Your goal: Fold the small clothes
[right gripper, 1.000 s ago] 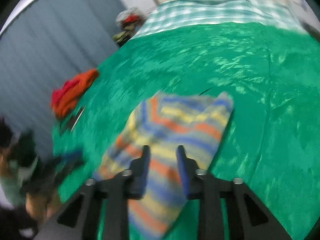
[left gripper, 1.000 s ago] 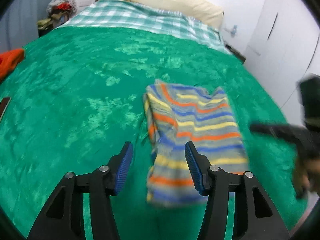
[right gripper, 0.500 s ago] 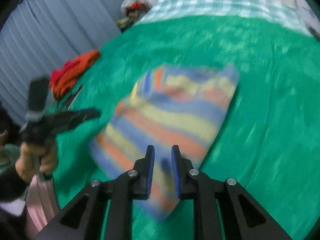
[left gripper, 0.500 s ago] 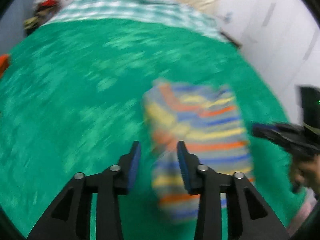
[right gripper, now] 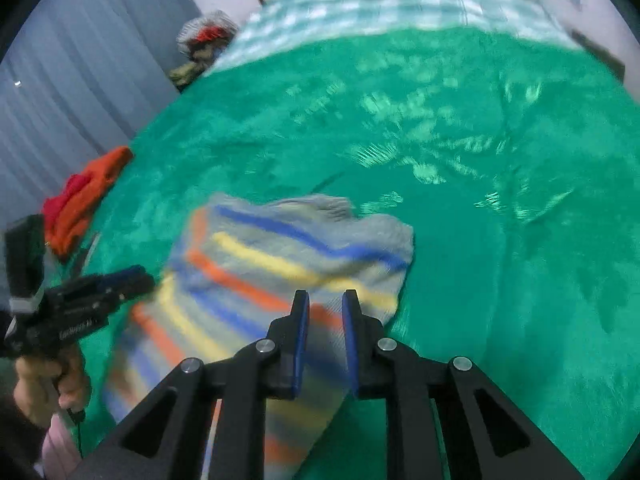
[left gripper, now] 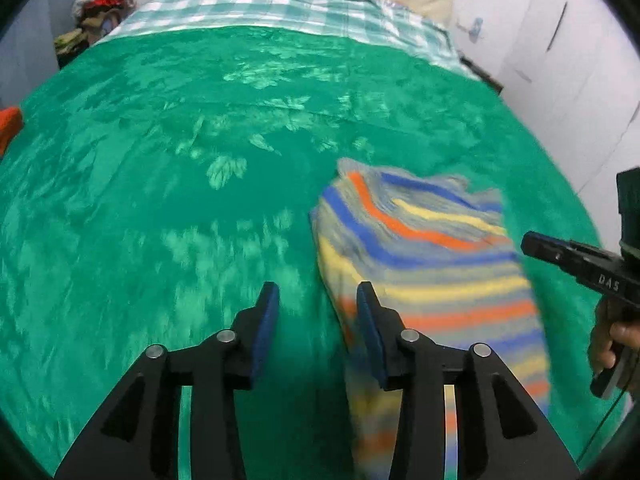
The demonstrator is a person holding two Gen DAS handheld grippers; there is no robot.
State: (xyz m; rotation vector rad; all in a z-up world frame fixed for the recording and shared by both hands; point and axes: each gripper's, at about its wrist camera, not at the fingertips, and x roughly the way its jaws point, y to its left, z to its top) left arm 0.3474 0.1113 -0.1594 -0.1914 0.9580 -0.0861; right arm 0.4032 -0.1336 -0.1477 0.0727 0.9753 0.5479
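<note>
Both our tools moved closer over the striped knit garment (left gripper: 432, 264), left tool (left gripper: 318, 300) spread, empty, right tool (right gripper: 324, 300) narrowly parted above soft folds, plush green bed cover (left gripper: 160, 160).

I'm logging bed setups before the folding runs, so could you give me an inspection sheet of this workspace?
Surface: green bedspread with a leaf pattern, checked sheet at the head end.
Job's things: striped garment lies on the bedspread, partly folded, blurred.
Clutter: orange-red clothes at the bed's edge; a dark flat object beside them, unclear.
Grippers: left gripper open, nothing between its pads, beside the garment's edge; right gripper with a narrow gap above the garment, jaws have just been closing, no grip visible.
Cables: thin dark cable below the left hand.
Surroundings: grey curtain, heap of clothes, white wall.
</note>
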